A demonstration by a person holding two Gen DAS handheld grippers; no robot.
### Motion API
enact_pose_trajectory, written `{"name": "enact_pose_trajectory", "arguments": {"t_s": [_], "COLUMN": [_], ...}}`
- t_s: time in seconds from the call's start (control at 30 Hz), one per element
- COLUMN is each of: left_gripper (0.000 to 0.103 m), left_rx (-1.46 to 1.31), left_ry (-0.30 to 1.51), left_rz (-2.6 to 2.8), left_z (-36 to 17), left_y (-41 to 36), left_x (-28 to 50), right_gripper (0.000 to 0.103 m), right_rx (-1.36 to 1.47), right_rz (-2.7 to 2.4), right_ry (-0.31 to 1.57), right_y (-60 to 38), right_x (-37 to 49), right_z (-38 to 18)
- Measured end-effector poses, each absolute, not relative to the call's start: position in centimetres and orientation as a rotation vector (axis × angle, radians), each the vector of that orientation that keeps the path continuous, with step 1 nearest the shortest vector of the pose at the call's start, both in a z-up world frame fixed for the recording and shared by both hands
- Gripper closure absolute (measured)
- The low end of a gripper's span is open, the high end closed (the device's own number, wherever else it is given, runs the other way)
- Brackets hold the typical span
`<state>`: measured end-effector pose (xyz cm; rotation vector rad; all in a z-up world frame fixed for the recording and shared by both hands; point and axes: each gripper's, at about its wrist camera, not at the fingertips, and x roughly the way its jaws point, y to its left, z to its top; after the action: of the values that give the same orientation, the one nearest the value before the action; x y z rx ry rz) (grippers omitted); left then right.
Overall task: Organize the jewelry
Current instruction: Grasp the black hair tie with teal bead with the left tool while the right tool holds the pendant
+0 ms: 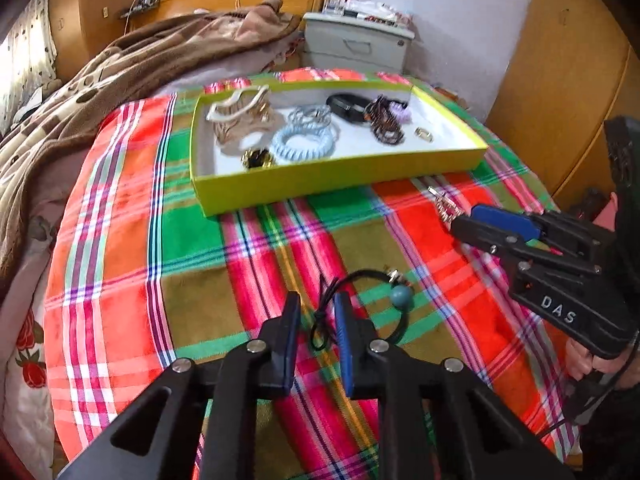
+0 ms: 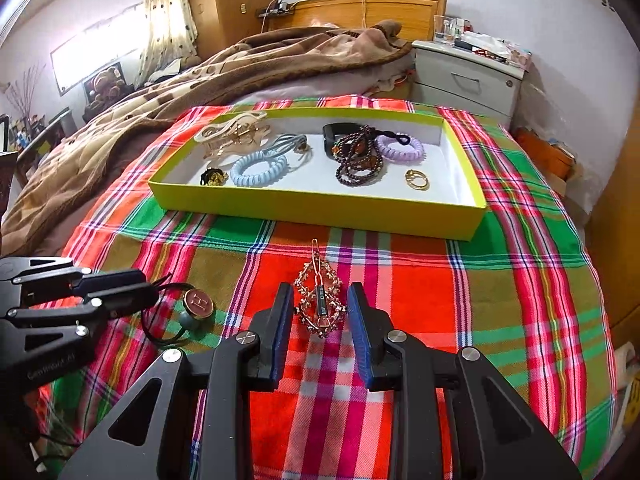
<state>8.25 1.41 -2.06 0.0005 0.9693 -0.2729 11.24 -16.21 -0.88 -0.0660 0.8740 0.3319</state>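
Note:
A yellow-green tray [image 1: 340, 176] [image 2: 320, 210] on the plaid cloth holds hair clips, coil hair ties, a beaded bracelet and a gold ring. My left gripper [image 1: 318, 308] is open, its fingers astride the cord of a black hair tie [image 1: 360, 312] with a teal bead and round charm [image 2: 196, 304]. My right gripper [image 2: 320, 300] is open, its fingers either side of an ornate gold hair clip [image 2: 318, 300] lying on the cloth. The clip also shows in the left wrist view [image 1: 444, 204], in front of the right gripper [image 1: 460, 220].
A plaid cloth [image 2: 400, 300] covers the foot of the bed. A brown blanket [image 2: 200, 92] is heaped behind and left of the tray. A grey bedside drawer unit [image 2: 468, 76] stands at the back right, wooden wardrobes [image 1: 560, 80] at the right.

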Motion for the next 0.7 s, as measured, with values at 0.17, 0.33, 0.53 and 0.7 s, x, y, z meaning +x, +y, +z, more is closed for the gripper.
{"name": "enact_pose_trajectory", "arguments": {"t_s": [0.17, 0.33, 0.53, 0.7], "left_gripper": [0.054, 0.054, 0.055, 0.065], "left_rx": [-0.018, 0.034, 0.124, 0.143], "left_ry": [0.933, 0.951, 0.974, 0.972], "left_rz": [-0.36, -0.422, -0.388, -0.335], "left_z": [-1.1, -1.7, -2.7, -2.8], "left_y": [0.7, -1.6, -3.6, -3.6], "left_x": [8.2, 8.5, 8.7, 9.3], "right_gripper": [0.074, 0.074, 0.074, 0.074], "right_rx": [-0.042, -0.027, -0.017, -0.014], "right_rz": [0.327, 0.321, 0.316, 0.318], "right_ry": [0.855, 0.853, 0.848, 0.845], "right_y": [-16.9, -17.5, -17.9, -18.0], "right_x": [10.8, 10.7, 10.6, 10.5], "right_z": [-0.4, -0.2, -0.1, -0.1]}}
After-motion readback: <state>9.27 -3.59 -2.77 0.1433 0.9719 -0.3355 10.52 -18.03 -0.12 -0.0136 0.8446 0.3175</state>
